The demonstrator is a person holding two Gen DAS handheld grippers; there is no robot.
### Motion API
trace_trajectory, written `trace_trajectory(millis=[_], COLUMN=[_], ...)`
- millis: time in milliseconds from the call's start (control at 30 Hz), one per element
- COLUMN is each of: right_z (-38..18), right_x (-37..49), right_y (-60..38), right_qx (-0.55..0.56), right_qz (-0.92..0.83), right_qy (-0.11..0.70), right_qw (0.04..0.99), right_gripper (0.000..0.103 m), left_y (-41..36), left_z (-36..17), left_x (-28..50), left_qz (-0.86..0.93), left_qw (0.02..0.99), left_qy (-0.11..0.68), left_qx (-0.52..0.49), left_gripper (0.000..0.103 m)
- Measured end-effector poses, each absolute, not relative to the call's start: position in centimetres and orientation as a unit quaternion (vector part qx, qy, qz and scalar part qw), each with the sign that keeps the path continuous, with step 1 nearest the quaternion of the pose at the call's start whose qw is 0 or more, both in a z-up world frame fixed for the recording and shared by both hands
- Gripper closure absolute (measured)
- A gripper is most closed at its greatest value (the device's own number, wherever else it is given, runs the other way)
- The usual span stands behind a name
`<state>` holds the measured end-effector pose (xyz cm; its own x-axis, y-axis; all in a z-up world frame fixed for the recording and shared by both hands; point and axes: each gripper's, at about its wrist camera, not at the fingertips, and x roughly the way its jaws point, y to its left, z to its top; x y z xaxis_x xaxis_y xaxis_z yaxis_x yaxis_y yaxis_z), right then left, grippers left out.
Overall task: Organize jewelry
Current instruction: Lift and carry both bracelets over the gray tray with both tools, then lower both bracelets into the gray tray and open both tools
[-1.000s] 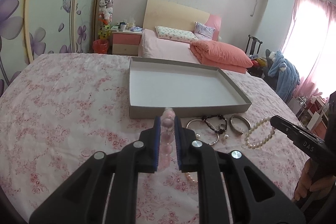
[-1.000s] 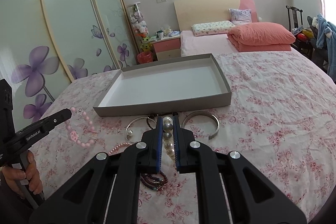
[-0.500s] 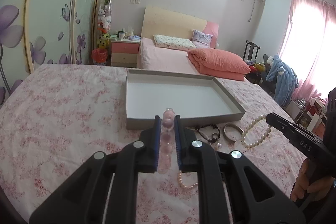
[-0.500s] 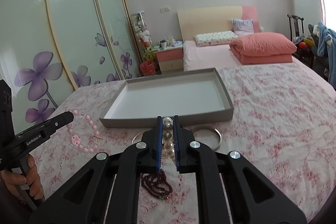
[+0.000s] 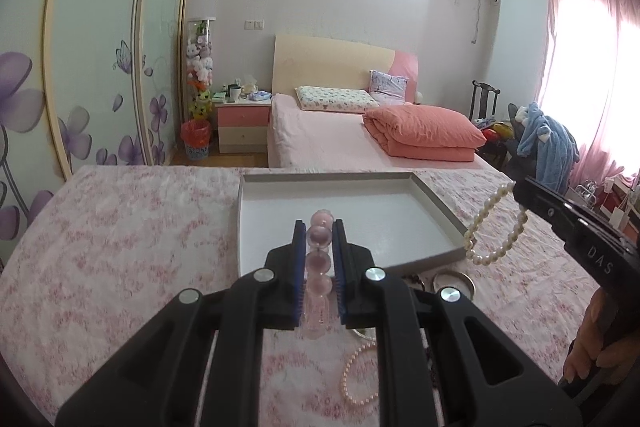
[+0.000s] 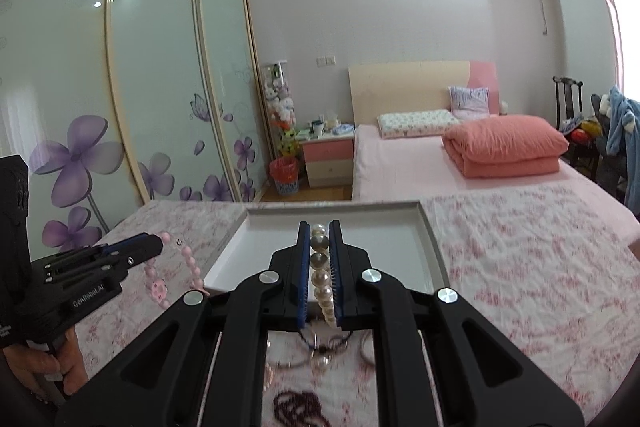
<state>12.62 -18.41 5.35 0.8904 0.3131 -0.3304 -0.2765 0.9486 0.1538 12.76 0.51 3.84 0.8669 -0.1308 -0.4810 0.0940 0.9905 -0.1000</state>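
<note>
Jewelry is split between the two grippers and the bed. The left gripper (image 5: pixel 319 231) has its jaws nearly closed on a pink bracelet (image 5: pixel 319 259) of round, translucent, glossy beads, which hangs as a loop below it in the right wrist view. The right gripper (image 6: pixel 319 235) has its jaws pinched tight on a pearl bracelet (image 6: pixel 322 279) of smooth cream beads; from the left wrist view it dangles as an oval loop (image 5: pixel 494 227) beside the right edge of the tray (image 5: pixel 444 215). Both loops hang clear of the bedspread (image 5: pixel 120 247), a crumpled white cloth printed with small pink flowers. The tray is a shallow rectangular cardboard box, grey walls and plain white floor, lying flat on the bedspread ahead of both grippers. Near its front wall lie a thin silvery metal bangle (image 5: pixel 454 281), another strand of small pearls (image 5: pixel 354 379) curled on the cloth, and a heap of dark maroon beads (image 6: pixel 296 409). Hard black plastic fingers carry ribbed blue pads (image 5: pixel 298 267).
</note>
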Motion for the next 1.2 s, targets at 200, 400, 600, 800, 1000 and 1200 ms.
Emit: trace_trajectory(millis=[200, 400, 600, 800, 1000, 1200], right_z=[5.6, 5.2, 4.2, 2.5, 0.9, -0.5], right_x=[15.0, 17.8, 21.1, 24.5, 27.5, 29.5], right_y=[-17.8, -17.5, -17.3, -16.9, -16.7, -17.0], right_qx=[0.049, 0.048, 0.05, 0.055, 0.067, 0.081], right_qz=[0.149, 0.144, 0.13, 0.127, 0.128, 0.128], right_qy=[0.168, 0.174, 0.183, 0.212, 0.25, 0.283], right_qw=[0.973, 0.973, 0.973, 0.967, 0.957, 0.947], right_gripper=[0.093, 0.093, 0.093, 0.093, 0.093, 0.093], left_y=[-0.4, -0.9, -1.7, -2.3, -2.3, -2.1], left_z=[4.3, 4.0, 3.0, 1.5, -0.4, -1.8], left_x=[15.2, 18.1, 20.8, 24.0, 26.6, 28.3], left_qz=[-0.049, -0.037, -0.015, -0.015, -0.02, -0.025], left_qw=[0.969, 0.968, 0.969, 0.964, 0.957, 0.952], left_qy=[0.243, 0.247, 0.248, 0.266, 0.291, 0.305], left_qx=[-0.017, -0.011, 0.003, 0.005, -0.002, -0.009], left_gripper=[0.089, 0.089, 0.089, 0.089, 0.089, 0.089])
